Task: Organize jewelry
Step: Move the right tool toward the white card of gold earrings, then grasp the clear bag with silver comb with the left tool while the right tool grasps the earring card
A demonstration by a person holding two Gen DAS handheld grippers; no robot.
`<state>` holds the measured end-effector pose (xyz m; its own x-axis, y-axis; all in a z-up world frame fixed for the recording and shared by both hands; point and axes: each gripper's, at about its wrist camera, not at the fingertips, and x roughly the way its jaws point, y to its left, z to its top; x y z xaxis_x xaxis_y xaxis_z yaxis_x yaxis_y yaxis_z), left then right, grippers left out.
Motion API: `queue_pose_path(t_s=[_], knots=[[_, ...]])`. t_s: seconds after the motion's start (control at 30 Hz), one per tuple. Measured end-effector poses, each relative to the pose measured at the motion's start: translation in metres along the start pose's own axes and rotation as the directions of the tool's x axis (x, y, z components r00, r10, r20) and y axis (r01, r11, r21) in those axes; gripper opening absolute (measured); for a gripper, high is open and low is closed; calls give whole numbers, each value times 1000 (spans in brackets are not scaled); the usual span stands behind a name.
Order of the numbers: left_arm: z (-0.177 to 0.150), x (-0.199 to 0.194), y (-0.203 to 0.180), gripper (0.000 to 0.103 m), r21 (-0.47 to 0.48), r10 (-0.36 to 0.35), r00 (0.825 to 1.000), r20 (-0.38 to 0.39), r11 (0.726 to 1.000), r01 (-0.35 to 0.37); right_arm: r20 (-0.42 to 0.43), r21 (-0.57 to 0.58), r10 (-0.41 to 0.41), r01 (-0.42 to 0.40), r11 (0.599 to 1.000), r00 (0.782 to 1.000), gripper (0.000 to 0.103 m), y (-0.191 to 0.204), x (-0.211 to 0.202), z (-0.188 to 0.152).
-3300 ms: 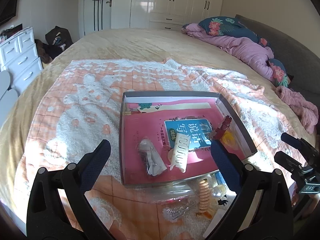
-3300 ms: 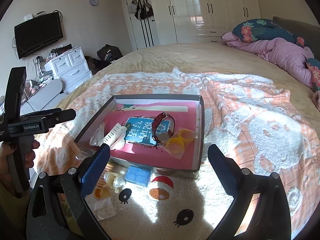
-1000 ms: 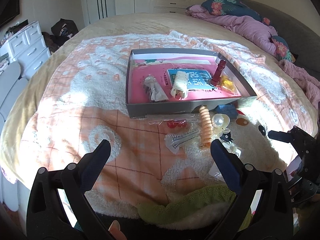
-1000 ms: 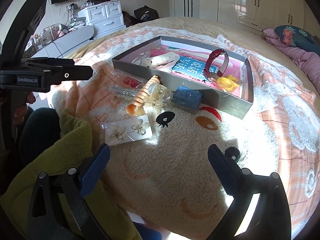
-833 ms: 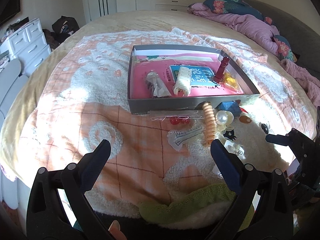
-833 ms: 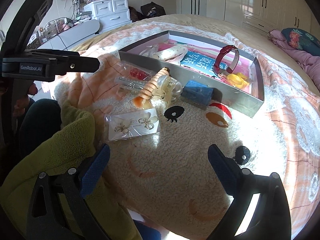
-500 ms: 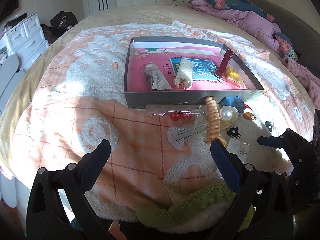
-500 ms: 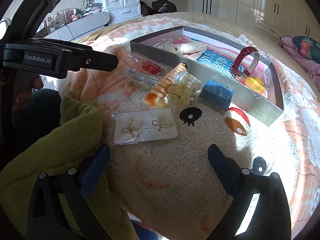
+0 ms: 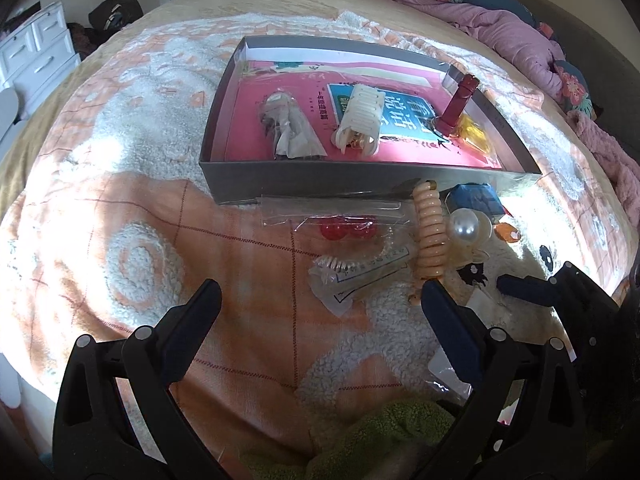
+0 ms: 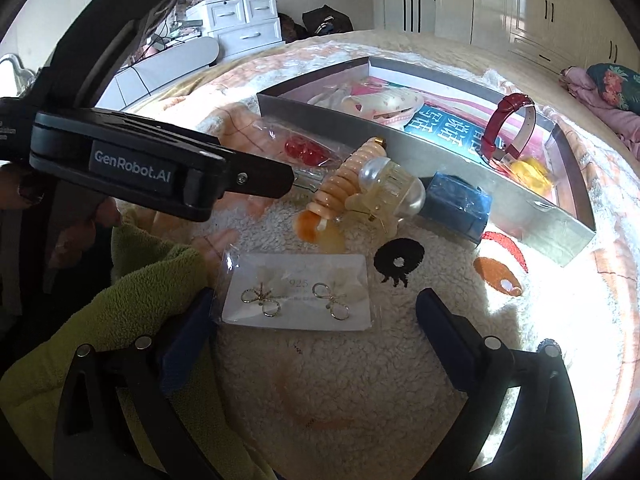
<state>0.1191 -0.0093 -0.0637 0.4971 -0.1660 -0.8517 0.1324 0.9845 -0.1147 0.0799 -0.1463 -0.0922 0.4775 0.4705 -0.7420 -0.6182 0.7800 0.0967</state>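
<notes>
A grey box (image 9: 360, 178) with a pink floor holds a cream hair claw (image 9: 360, 114), a red watch (image 9: 458, 104), a yellow piece (image 9: 474, 140) and a bagged item (image 9: 288, 128). Loose in front of it lie an orange spiral hair tie (image 9: 428, 232), a pearl clip (image 9: 466, 226), a bag of red beads (image 9: 348, 230), a blue box (image 9: 474, 200) and a bagged chain (image 9: 360, 276). My left gripper (image 9: 320, 296) is open, low over the blanket just short of the bagged chain. My right gripper (image 10: 316, 304) is open, with a card of gold bow earrings (image 10: 298, 292) lying between its fingertips.
Everything rests on a fluffy orange-and-white blanket (image 9: 140, 220) on a bed. A green sleeve (image 10: 140, 292) reaches in at the near left. A purple duvet (image 9: 512, 32) is heaped at the far right, and white drawers (image 10: 244, 20) stand beyond the bed.
Both grippers have dropped lower and moved in on the loose pieces in front of the box. The right one has closed in on the earring card. Both stay open.
</notes>
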Motion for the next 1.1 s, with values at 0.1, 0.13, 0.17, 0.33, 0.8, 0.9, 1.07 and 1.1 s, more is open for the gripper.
queue_pose_path(t_s=[0.1,0.13,0.17,0.33,0.8,0.9,1.07,1.1], knots=[[4,8,2,93,-18,-15,1000,-9,1000,15,15,20,0,0,1000,1000,81,-4,-1,1],[5,10,1,93,-23,-17,1000,-13,1000,17,21,28,0,-1,1000,1000,76,-6,-2,1],[5,13,1,90,-26,-22,1000,-16,999,21,26,34,2,-3,999,1000,75,-7,-3,1],[9,21,-8,77,-4,-22,999,-23,1000,22,50,73,7,-11,997,999,70,-15,-9,-1],[8,18,-28,32,75,-49,999,15,996,48,104,136,-40,25,990,994,70,-33,-36,-2],[3,8,-25,31,68,-78,997,25,995,76,117,138,-49,33,990,992,70,-34,-46,-3],[-5,-12,-19,31,52,-108,993,53,993,106,132,134,-59,41,990,989,70,-34,-56,-2],[-7,-17,-18,31,51,-109,992,61,993,106,136,132,-61,43,990,989,70,-33,-59,-2]])
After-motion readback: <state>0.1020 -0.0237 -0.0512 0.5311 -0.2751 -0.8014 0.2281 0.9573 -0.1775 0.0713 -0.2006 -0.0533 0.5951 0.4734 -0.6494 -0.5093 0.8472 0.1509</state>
